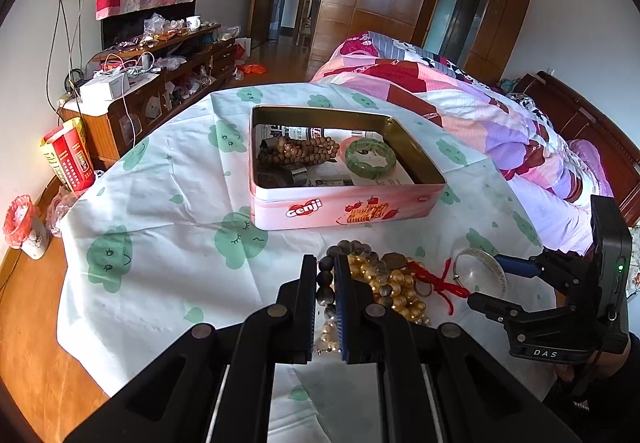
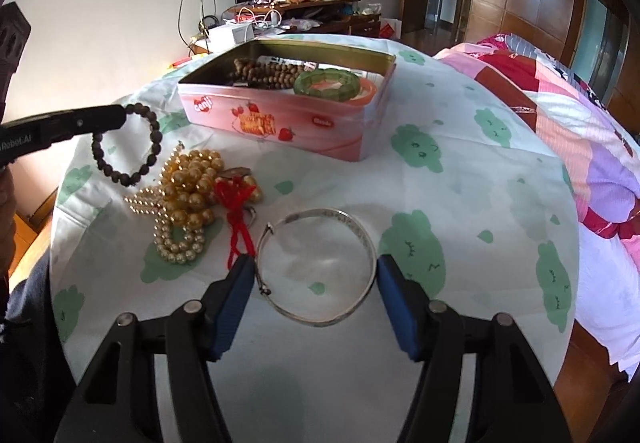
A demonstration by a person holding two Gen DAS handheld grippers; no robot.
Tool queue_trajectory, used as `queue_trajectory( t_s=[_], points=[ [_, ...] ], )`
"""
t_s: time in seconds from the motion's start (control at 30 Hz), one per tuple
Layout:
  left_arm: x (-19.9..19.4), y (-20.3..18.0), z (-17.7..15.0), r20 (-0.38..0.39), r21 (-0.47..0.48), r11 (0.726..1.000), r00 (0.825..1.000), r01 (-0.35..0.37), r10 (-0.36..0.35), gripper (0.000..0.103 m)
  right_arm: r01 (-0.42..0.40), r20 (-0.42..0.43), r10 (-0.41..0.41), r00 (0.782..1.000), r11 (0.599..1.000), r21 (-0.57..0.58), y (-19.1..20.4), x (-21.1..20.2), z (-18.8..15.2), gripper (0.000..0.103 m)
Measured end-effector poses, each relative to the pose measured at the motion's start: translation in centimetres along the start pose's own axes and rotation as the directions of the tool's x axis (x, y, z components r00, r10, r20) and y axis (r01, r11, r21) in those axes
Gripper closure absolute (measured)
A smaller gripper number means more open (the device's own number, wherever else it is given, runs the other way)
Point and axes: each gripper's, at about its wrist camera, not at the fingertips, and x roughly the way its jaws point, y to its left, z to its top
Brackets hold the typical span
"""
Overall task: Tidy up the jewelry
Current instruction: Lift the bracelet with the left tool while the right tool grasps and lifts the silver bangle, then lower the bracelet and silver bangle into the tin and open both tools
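Observation:
My left gripper (image 1: 325, 275) is shut on a dark bead bracelet (image 2: 128, 145) and holds it just above the cloth; in the left wrist view the dark beads (image 1: 325, 279) sit between the fingers. My right gripper (image 2: 316, 275) is open, its blue pads on either side of a silver bangle (image 2: 316, 267) lying flat on the cloth. The bangle also shows in the left wrist view (image 1: 480, 269). A pile of gold bead strands (image 2: 188, 195) with a red cord (image 2: 236, 211) lies between them. The open pink Genji tin (image 1: 344, 207) holds a brown bead string (image 1: 296, 153) and a green bangle (image 1: 370, 159).
The round table has a white cloth with green prints (image 2: 440, 203). A bed with a patchwork quilt (image 1: 460, 99) lies to the right. A cluttered wooden cabinet (image 1: 152, 83) stands at the far left, with a red box (image 1: 70, 159) and a bin (image 1: 24, 227) on the floor.

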Motion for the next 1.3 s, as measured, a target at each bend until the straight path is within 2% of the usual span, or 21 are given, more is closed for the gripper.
queue_trajectory(
  t_s=[0.13,0.27,0.33,0.37,0.6,0.9,1.3],
  points=[
    [0.1,0.0,0.0,-0.003,-0.001,1.000,1.000,0.000,0.000,0.095,-0.002,-0.051,0.001,0.999,1.000,-0.025,0.0,0.6,-0.6,0.037],
    [0.1,0.0,-0.1,-0.006,-0.001,1.000,1.000,-0.001,0.001,0.095,0.007,-0.040,-0.009,0.999,0.998,-0.060,0.3,0.5,-0.8,0.033],
    [0.1,0.0,-0.1,-0.005,-0.001,1.000,1.000,-0.002,0.002,0.095,0.011,-0.040,-0.013,0.999,0.998,-0.065,0.3,0.7,-0.9,0.034],
    [0.1,-0.1,-0.1,-0.005,-0.002,1.000,1.000,-0.002,0.002,0.095,0.006,-0.037,-0.009,0.999,0.998,-0.068,0.3,0.6,-1.0,0.038],
    [-0.6,-0.1,0.5,0.024,-0.004,1.000,1.000,0.004,-0.004,0.095,0.016,0.002,-0.016,1.000,0.998,-0.063,0.1,-0.5,-0.9,0.038],
    [-0.6,-0.3,3.1,0.064,0.016,1.000,0.998,0.013,-0.014,0.095,0.042,0.150,-0.040,0.988,0.999,-0.006,-1.2,-3.5,2.7,0.038],
    [1.8,0.1,6.8,0.082,0.023,1.000,0.997,-0.001,-0.001,0.095,0.035,0.202,-0.038,0.979,0.999,0.019,-1.8,-0.8,8.4,0.038]
  ],
)
